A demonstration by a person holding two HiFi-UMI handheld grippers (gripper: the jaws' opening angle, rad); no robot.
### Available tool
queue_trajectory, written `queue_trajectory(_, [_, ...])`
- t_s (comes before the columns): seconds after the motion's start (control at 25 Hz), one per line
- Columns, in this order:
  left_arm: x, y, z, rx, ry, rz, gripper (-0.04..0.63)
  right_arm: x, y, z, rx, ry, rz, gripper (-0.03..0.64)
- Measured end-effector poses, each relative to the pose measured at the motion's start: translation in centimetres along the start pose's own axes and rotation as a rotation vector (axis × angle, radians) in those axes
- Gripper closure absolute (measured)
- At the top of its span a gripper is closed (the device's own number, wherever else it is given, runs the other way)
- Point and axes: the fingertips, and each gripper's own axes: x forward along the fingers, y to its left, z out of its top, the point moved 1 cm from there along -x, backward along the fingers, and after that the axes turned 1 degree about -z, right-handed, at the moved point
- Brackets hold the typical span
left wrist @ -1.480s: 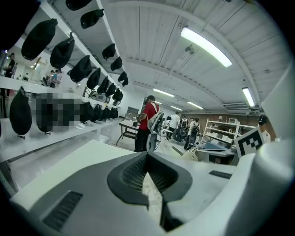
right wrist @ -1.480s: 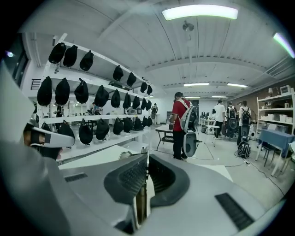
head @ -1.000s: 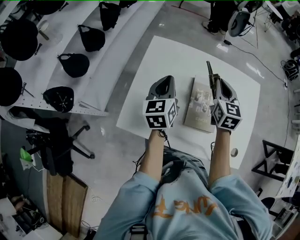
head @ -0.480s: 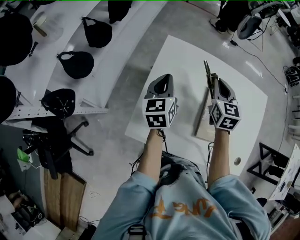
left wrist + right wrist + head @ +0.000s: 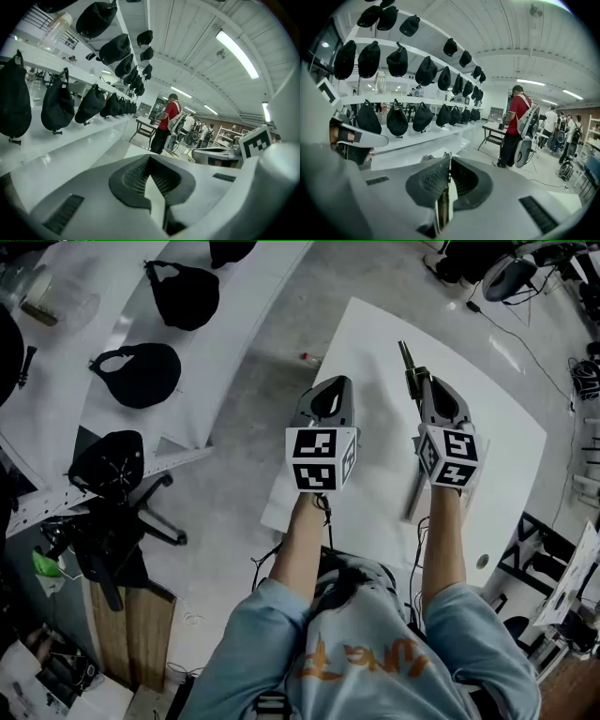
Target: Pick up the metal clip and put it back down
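Right hand-held gripper (image 5: pixel 424 395) clamped on the metal clip (image 5: pixel 404 356), up over the white counter (image 5: pixel 506 442).

Counter lies under both arms. To its left are white shelves (image 5: pixel 234 324) carrying black bags (image 5: pixel 141 373), and a dark office chair (image 5: pixel 122 521) stands on the floor off the near corner. Left hand-held gripper (image 5: pixel 330 395) hovers alongside, jaws together on nothing. Right gripper view shows thin brownish metal pinched between the pads, its tip poking past them. A thin flat booklet (image 5: pixel 413 498), edge-on, seems to hang from the clip; contact with the counter cannot be told. Clip judged light, stiff, springy and slick, so it wants a firm pinch flat across its body. The hanging piece may swing or slip loose on the way down.
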Motion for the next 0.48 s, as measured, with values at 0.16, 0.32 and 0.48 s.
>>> queue_trajectory(0.16, [1.4, 1.1, -0.4, -0.005, 0.02, -0.03, 0.586, 2.4, 1.3, -0.2, -0.037, 0.019, 0.017, 0.584])
queue_trajectory(0.32, [2.7, 1.6, -1.0, -0.009, 0.043, -0.055, 0.586, 4.4, 2.1, -0.6, -0.065, 0.051, 0.034, 0.584])
queue_trajectory(0.48, [3.6, 2.6, -1.0, -0.003, 0.039, -0.049, 0.586, 6.6, 3.1, -0.4, -0.09, 0.062, 0.056, 0.584])
